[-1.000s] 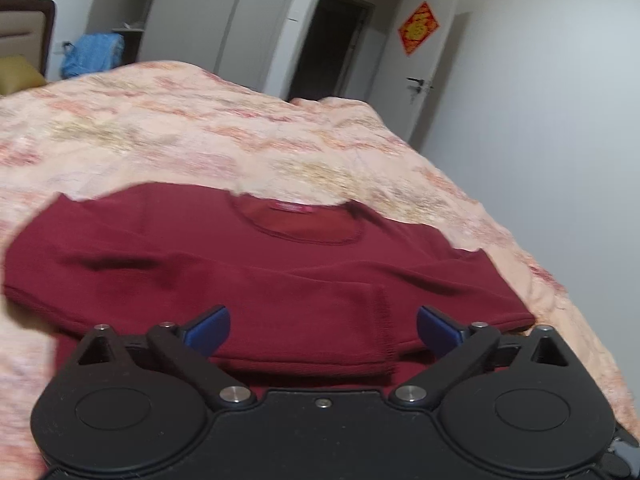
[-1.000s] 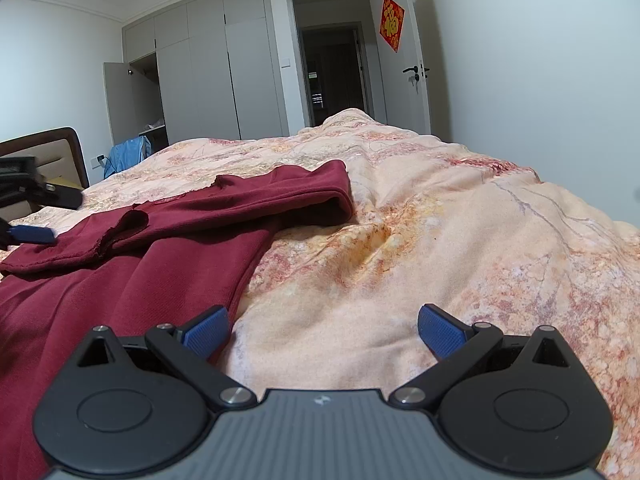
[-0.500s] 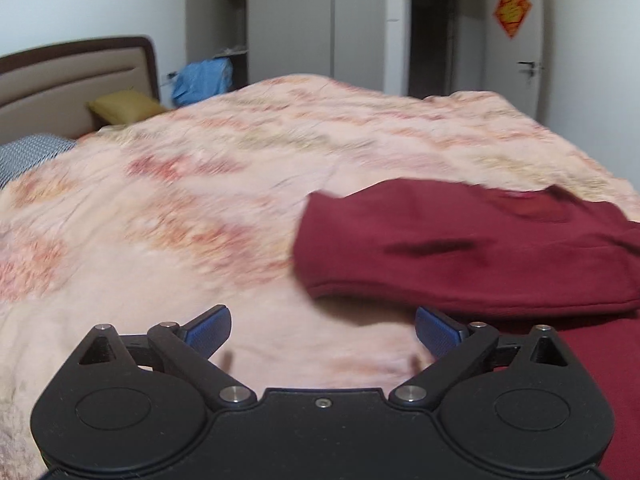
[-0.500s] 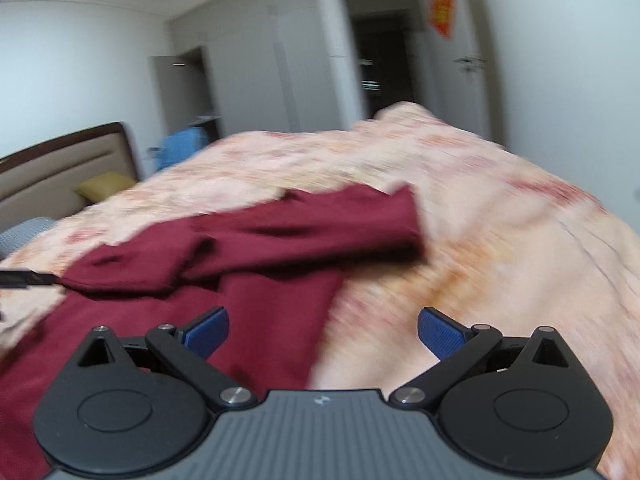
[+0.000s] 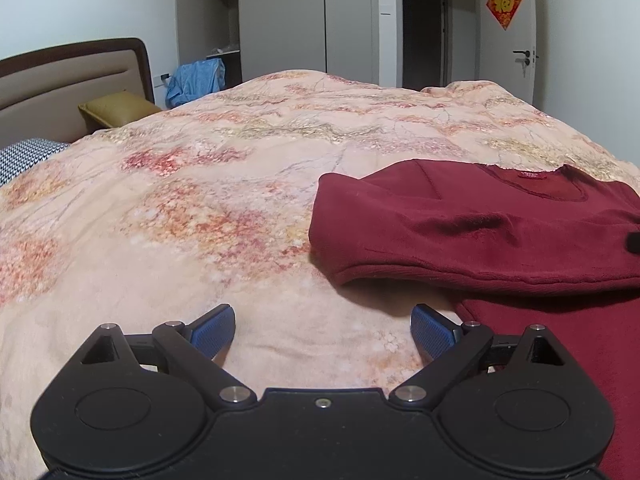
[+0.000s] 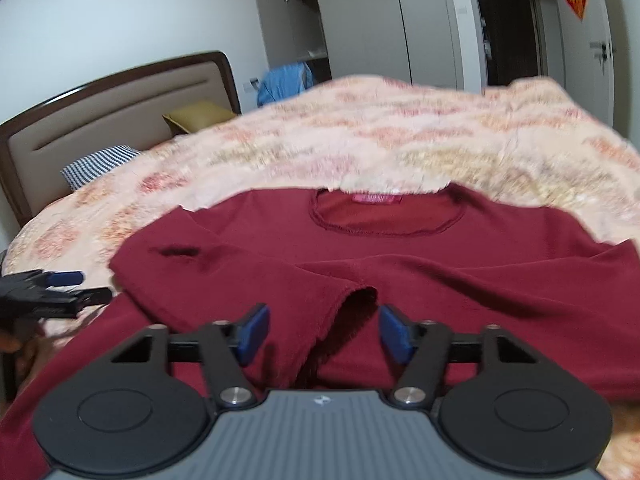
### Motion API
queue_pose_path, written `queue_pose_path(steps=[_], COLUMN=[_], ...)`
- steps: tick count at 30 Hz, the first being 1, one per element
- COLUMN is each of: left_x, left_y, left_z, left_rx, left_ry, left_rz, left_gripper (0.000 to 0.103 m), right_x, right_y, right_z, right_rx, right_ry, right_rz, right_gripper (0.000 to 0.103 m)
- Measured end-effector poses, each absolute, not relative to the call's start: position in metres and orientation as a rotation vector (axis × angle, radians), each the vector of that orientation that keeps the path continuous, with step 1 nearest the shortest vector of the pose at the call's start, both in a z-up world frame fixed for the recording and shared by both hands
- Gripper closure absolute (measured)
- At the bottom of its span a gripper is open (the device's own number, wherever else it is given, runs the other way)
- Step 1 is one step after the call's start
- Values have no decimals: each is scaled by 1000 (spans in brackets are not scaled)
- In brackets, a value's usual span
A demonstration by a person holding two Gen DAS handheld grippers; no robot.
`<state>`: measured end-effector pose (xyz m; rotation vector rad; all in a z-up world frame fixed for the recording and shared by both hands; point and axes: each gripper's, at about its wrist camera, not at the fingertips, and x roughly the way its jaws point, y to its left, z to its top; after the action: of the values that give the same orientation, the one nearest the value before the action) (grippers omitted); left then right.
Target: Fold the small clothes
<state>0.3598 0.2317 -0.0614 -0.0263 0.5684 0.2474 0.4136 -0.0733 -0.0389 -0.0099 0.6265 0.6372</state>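
**Q:** Foreground, right wrist view?

**A:** Right gripper [image 6: 324,336], jaws partly drawn in, just been closing. Blue pads either side of a sleeve cuff [image 6: 352,300], not seen pressing on it. Blurred there, so no sure word on contact.

**Q:** And the other tool?

**A:** Left gripper [image 5: 322,332], jaws spread wide, nothing between them. Hovering over bare quilt [image 5: 200,200], just beside the folded shoulder edge of the garment.

**Q:** Place of the garment?

**A:** Dark red sweater [image 6: 440,280], flat on the floral quilt, front up. Both sleeves laid across the chest, cuffs near the middle. Collar [image 6: 384,220] with a pink label at the far side, away from the tools.

**Q:** Beyond that?

**A:** Padded headboard [image 5: 60,76], mustard pillow [image 5: 116,108], checked pillow below it. Farther off, a grey wardrobe [image 5: 280,20] with one door ajar, a blue garment hung beside it, a dark doorway.

**Q:** Step in hand?

**A:** Most likely tidying the crossed sleeves, body fold not yet done.

**Q:** Needed next?

**A:** Probably a firm pinch on the cuff alone, without catching the layer beneath. Then a gentle pull to lay it smooth, with the left tool brought in to pin or lift the opposite side.
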Motion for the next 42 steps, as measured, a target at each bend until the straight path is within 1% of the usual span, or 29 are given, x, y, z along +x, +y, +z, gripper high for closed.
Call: queue_pose_path(steps=[1,2,4,8,10,14,17,22,24,25,26,27,29,30,31,32,36,39,41,42], left_x=[361,362,365,371,376,390,400,413,416,417,418,418,420,419,419,418,414,411,409,407], left_y=[232,231,230,225,220,210,207,208,210,210,210,210,208,207,208,209,232,253,261,264], left_z=[-61,-61,-60,-55,-52,-48,-48,-50,-50,-49,-48,-47,-46,-45,-44,-43,-45,-53,-57,-59], left_rx=[-16,-4,26,65,77,92,87,110,117,118,119,123,133,135,130,118,-24,-146,-183,-193], left_ry=[566,561,542,488,469,454,454,471,471,468,464,460,454,451,450,446,469,514,535,542], left_rz=[248,249,252,245,229,181,148,122,109,93,72,54,48,55,64,80,118,128,139,153], left_gripper=[9,11,16,22,23,31,32,32,34,40,50,56,78,84,88,91,94,97,103,103], right_x=[419,422,425,426,429,438,441,443,444,445,445,446,447,447,447,447,443,444,441,439], right_y=[-70,-69,-71,-80,-84,-86,-88,-91,-94,-96,-98,-99,-99,-99,-99,-99,-99,-97,-96,-96], right_z=[-41,-39,-26,29,56,95,108,108,106,105,103,102,98,96,94,91,60,20,-10,-23], right_rx=[-14,-8,29,88,117,123,134,132,142,151,156,156,152,152,153,153,127,115,83,67], right_ry=[635,635,595,438,385,305,279,271,279,285,291,293,298,305,313,321,406,539,621,650], right_rz=[619,621,634,644,656,658,659,652,646,645,643,640,634,634,634,633,624,604,584,577], right_gripper=[91,96,99,99,99,99,99,99,99,99,99,99,99,99,99,99,99,99,99,99])
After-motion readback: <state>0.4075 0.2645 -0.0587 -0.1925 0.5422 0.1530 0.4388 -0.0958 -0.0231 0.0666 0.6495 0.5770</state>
